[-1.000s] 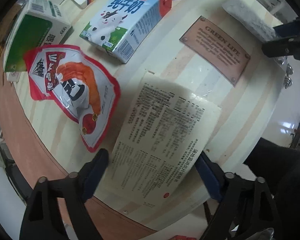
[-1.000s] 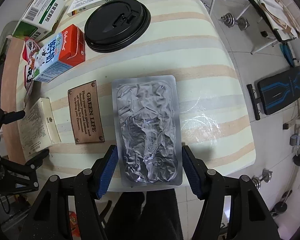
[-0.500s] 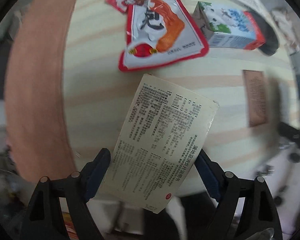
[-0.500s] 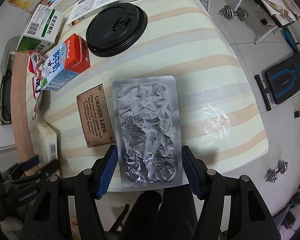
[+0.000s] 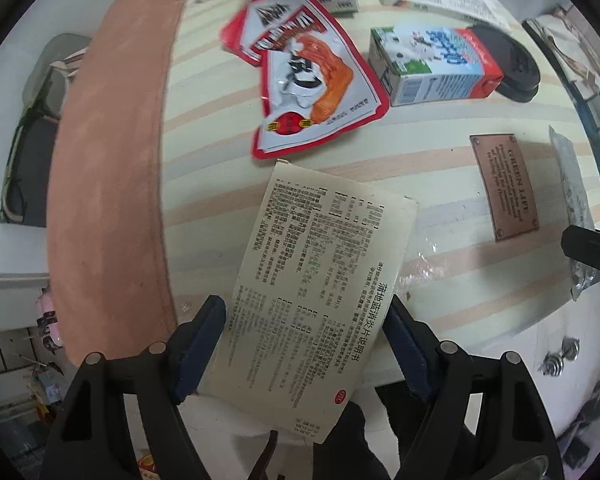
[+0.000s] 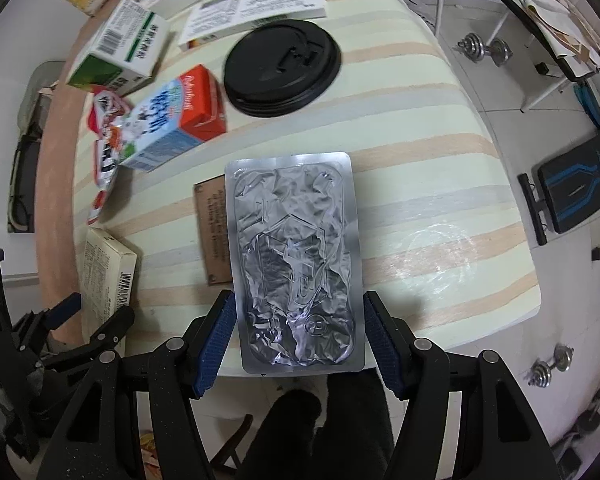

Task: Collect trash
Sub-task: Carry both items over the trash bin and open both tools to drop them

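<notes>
Rolled about its own axis since a second ago, the left view now shows the snack pouch (image 5: 308, 72) and milk carton (image 5: 432, 64) swung to the top of the picture, while the box (image 5: 320, 288) stays between the blue pads. This cream medicine box runs lengthwise away from the left hand-held gripper (image 5: 306, 344), tilted a little clockwise, its near end over the bench (image 5: 220, 152) edge. Those jaws have just been closing on it and look to hold it across its short width. Well apart to the right, the right hand-held gripper (image 6: 296, 334) grips the foil tray (image 6: 296, 260) by its long sides, long axis pointing away, above the bench near the plaque (image 6: 212, 236). Both hands look loaded; carrying each piece to a bin seems next.
</notes>
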`<state>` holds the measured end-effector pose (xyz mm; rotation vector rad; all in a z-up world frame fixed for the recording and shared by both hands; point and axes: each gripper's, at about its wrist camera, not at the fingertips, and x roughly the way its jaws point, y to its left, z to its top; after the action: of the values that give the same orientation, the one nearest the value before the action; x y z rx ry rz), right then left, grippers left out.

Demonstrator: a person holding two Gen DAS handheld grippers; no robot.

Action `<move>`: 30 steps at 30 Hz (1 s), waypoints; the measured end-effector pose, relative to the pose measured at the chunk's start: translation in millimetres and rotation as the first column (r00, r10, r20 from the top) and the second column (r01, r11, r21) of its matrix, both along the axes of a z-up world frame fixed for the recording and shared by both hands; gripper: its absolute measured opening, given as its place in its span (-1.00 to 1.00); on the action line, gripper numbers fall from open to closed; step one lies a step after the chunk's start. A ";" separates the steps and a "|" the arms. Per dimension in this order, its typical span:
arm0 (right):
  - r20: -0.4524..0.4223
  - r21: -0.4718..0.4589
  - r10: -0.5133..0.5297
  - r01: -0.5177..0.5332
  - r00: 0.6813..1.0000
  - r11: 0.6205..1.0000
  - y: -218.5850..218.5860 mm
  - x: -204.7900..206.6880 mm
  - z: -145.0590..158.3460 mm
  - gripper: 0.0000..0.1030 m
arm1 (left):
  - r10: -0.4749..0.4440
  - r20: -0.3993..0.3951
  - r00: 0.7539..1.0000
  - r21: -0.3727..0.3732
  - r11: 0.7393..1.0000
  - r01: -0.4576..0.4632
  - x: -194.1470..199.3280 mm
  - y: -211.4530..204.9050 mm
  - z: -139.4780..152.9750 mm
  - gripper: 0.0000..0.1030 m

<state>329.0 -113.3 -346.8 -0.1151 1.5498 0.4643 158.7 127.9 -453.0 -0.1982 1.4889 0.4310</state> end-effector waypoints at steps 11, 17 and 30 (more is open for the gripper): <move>0.058 0.094 0.011 -0.016 0.998 0.995 -4.9 -69.0 28.2 0.27 | 0.117 0.145 0.983 -0.030 0.993 -0.114 -19.7 -15.3 62.6 0.51; 0.073 0.098 -0.029 0.022 0.997 0.995 -26.1 -139.3 34.1 0.27 | 0.132 0.187 0.974 -0.123 0.986 -0.110 -88.6 -77.6 108.8 0.51; -0.104 0.012 -0.119 0.121 0.987 0.993 -72.9 -247.5 -152.5 0.28 | 0.224 -0.005 0.975 -0.393 0.896 -0.208 -169.7 -86.1 -66.7 0.51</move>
<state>81.5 -186.2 -499.3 0.0172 1.6432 0.3938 -11.0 41.8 -519.8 -0.6930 1.5079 0.2978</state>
